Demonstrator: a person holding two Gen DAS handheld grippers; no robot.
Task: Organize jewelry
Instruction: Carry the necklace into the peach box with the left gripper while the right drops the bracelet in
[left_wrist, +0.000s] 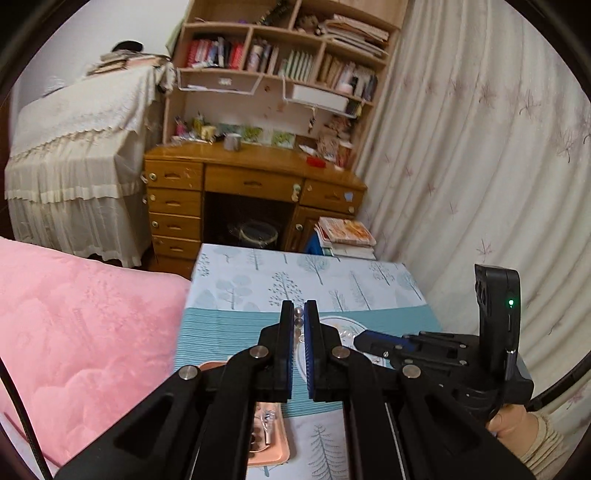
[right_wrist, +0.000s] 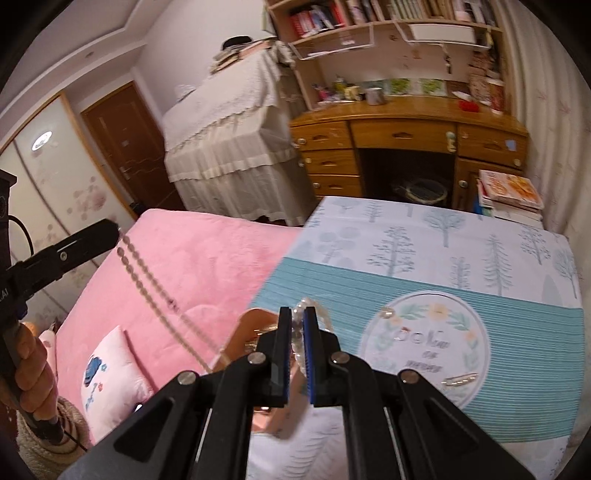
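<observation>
My left gripper (left_wrist: 298, 314) is shut on a pearl necklace (left_wrist: 298, 318), with beads showing between its blue pads. In the right wrist view the left gripper (right_wrist: 114, 227) is raised at the left. A doubled strand of the pearl necklace (right_wrist: 155, 288) hangs from it, slanting down toward the pink tray (right_wrist: 251, 321) and vanishing behind my right linkage. My right gripper (right_wrist: 298, 314) is shut on a string of clear beads (right_wrist: 308, 304) above the tray's edge. From the left wrist view, the right gripper (left_wrist: 360, 338) lies just right of the left one, with pale beads (left_wrist: 347, 334) at its tip.
The pink tray (left_wrist: 267, 432) with small jewelry sits on a tree-patterned tablecloth (right_wrist: 461, 251). A hair clip (right_wrist: 460, 380) and a small clear piece (right_wrist: 387, 313) lie on the cloth's round emblem. A pink bed (right_wrist: 192, 258) borders the left, and a wooden desk (left_wrist: 255, 162) and curtain (left_wrist: 480, 147) stand behind.
</observation>
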